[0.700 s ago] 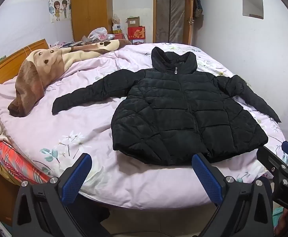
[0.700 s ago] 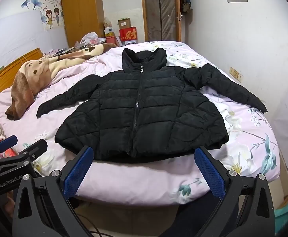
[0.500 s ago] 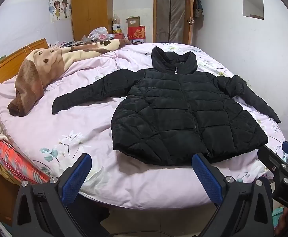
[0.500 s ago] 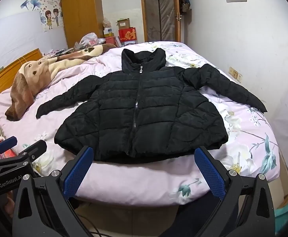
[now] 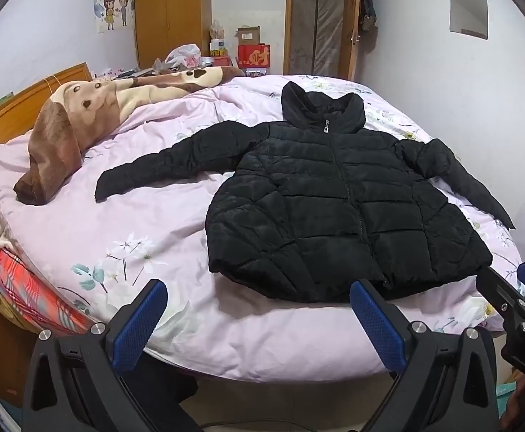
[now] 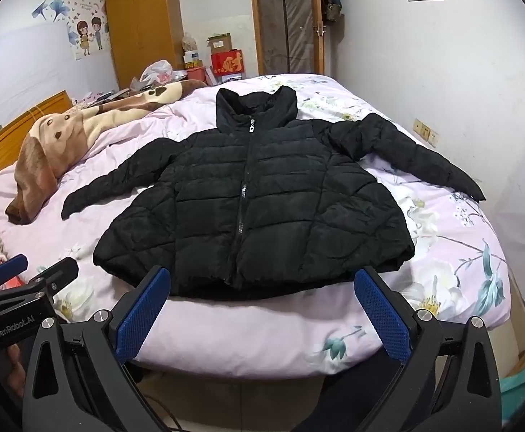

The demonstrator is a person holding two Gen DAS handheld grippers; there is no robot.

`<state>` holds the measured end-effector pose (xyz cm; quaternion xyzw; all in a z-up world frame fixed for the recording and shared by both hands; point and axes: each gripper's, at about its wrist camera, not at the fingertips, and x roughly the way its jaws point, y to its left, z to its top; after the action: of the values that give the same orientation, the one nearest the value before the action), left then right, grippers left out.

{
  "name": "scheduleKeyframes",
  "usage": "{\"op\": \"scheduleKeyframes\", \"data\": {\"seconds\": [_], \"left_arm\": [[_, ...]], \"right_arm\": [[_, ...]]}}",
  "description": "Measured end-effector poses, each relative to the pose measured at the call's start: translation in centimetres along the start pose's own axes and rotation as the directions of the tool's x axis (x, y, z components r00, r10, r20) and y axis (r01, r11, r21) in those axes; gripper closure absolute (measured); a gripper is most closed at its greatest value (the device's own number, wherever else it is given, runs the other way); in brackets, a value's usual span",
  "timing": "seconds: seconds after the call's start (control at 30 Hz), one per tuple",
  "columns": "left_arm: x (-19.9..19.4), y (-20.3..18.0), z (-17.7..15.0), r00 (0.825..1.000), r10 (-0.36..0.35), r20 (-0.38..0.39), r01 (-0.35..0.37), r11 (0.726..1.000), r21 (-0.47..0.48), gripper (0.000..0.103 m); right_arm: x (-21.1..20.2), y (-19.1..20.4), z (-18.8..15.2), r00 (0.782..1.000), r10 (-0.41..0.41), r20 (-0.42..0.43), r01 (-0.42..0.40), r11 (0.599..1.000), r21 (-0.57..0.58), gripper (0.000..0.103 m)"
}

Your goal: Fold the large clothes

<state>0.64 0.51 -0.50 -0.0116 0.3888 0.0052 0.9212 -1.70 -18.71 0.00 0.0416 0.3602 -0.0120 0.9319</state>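
Observation:
A black quilted hooded jacket (image 5: 320,208) (image 6: 255,208) lies flat and zipped on the pink floral bedcover (image 5: 118,230) (image 6: 442,259), both sleeves spread outward, hem toward me. My left gripper (image 5: 259,309) hovers open over the bed's near edge, short of the hem, nothing between its blue pads. My right gripper (image 6: 262,298) is open too, just short of the hem's middle. Each view catches the other gripper at its side: the right one (image 5: 514,295) and the left one (image 6: 28,273).
A brown and cream dog-print blanket (image 5: 82,122) lies bunched at the left near the wooden headboard (image 5: 17,108). A wardrobe (image 5: 172,14), boxes and a door (image 5: 320,25) stand behind the bed. A wall (image 6: 460,72) runs close along the right.
Both views have barely shifted; the jacket lies as before and both grippers stay open.

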Motion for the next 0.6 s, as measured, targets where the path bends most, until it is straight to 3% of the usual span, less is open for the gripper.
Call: {"op": "scheduleKeyframes", "data": {"seconds": [0.6], "left_arm": [[-0.09,0.02,0.45,1.0,0.003,-0.016,-0.003,1.0,-0.014,0.001]], "right_arm": [[0.42,-0.38,-0.04,1.0,-0.008,-0.011,0.008,1.0,0.006,0.001]]}}
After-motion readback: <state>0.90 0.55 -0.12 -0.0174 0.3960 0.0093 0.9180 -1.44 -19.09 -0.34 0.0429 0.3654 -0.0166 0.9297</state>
